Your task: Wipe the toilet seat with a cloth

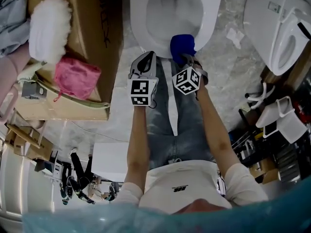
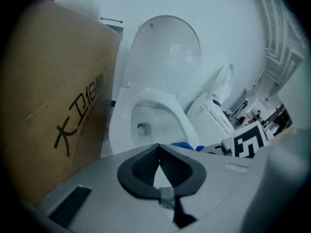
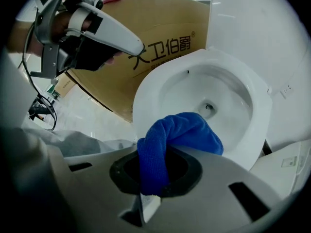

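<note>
You stand facing a white toilet, looking steeply down past both arms. Your right tool (image 3: 154, 171) is clamped shut on a blue cloth (image 3: 180, 130). One end of the cloth is pinched between the jaws, and the rest bunches forward over the tips as a soft pad. That way fabric, not hard plastic, meets the porcelain.

In the head view the cloth (image 1: 182, 43) sits at the near front edge of the toilet seat (image 1: 141, 28), on the right side of the rim. It looks to be touching the seat or just above it; the pictures do not settle which. The lid (image 2: 165, 52) stands raised against the wall, so the whole ring of the seat is open to reach.

Your left tool (image 2: 159, 166) has its jaws drawn together with nothing between them. It hovers just beside the right tool (image 1: 186, 59), short of the seat's front edge. It seems to be kept back so the wiping arm has room to swing.

A tall cardboard box (image 2: 53, 106) printed with dark characters stands close along the toilet's left side, with a pink bundle (image 1: 75, 76) and a white fluffy item (image 1: 48, 28) on top. A second toilet (image 1: 277, 28) lies on the floor to the right.

The wipe looks to be at or near its start. Most of the ring is yet to be covered, and the box may crowd strokes on the left.
</note>
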